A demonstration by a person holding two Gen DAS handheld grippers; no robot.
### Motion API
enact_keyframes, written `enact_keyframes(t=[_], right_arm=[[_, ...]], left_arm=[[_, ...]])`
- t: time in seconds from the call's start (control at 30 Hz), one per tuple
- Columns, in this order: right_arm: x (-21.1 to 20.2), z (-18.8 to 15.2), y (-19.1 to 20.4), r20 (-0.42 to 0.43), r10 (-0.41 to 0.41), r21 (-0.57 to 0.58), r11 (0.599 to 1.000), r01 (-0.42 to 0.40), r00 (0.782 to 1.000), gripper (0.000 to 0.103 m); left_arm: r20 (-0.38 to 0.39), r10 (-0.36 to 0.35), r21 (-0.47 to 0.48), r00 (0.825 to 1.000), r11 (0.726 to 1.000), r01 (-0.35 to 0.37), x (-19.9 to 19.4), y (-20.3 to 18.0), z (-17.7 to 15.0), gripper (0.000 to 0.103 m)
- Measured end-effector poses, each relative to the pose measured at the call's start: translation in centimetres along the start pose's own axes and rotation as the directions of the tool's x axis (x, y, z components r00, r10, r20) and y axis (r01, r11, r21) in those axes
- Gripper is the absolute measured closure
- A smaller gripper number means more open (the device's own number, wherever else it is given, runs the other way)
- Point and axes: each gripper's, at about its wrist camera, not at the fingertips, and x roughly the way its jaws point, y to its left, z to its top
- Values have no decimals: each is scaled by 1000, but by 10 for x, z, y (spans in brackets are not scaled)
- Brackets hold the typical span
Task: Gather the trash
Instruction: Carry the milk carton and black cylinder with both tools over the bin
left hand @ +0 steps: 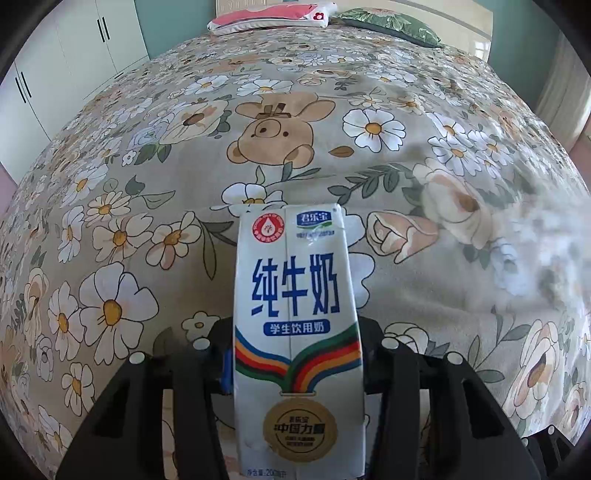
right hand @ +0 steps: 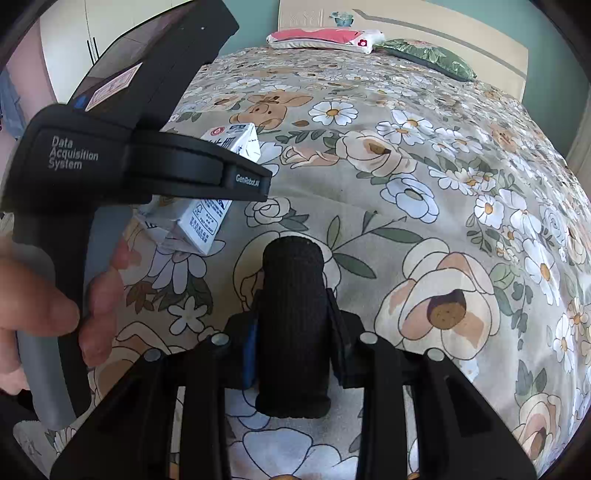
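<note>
My left gripper (left hand: 297,354) is shut on a white and blue milk carton (left hand: 297,325) and holds it above the floral bedspread (left hand: 443,258). The same carton (right hand: 207,221) shows in the right wrist view, clamped in the left gripper's black body (right hand: 147,162), which a hand holds at the left. My right gripper (right hand: 291,332) is shut on a black rolled fabric tube (right hand: 291,317) that stands up between its fingers.
The bed fills both views. A red and white pillow (left hand: 273,16) and a green floral pillow (left hand: 391,22) lie at the headboard end. White wardrobe doors (left hand: 74,55) stand at the far left. A curtain (left hand: 561,92) hangs at the right.
</note>
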Motion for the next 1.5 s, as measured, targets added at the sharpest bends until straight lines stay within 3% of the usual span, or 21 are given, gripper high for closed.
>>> enact_keyframes(t=[0.3,0.67,0.8,1.03,1.13,1.33,1.5], right_arm=[[-77,1,12,27,-59,-7,998,59,998,71],[-271,0,44,124,-185,12,983,185,975,71],[-347,-9,67,170,-224,12,974,225,960,71],[-478,-42,115,266,-277,7,958,285,923,71],[-524,-64,137,297,-283,-4,955,297,912,71],[-600,-111,180,348,-282,-34,949,313,894,71],[-645,-153,206,386,-263,-55,950,306,884,71]], left_arm=[[41,8,13,999,1000,-9,-78,24,-11,54],[166,-10,49,986,999,2,-264,67,-57,54],[240,9,66,971,998,-25,-342,85,-82,54],[333,-41,89,942,996,12,-466,118,-145,54],[390,-45,121,920,993,-3,-514,129,-181,54],[455,-86,184,886,983,1,-585,148,-252,54],[495,-104,240,863,971,-21,-615,156,-304,54]])
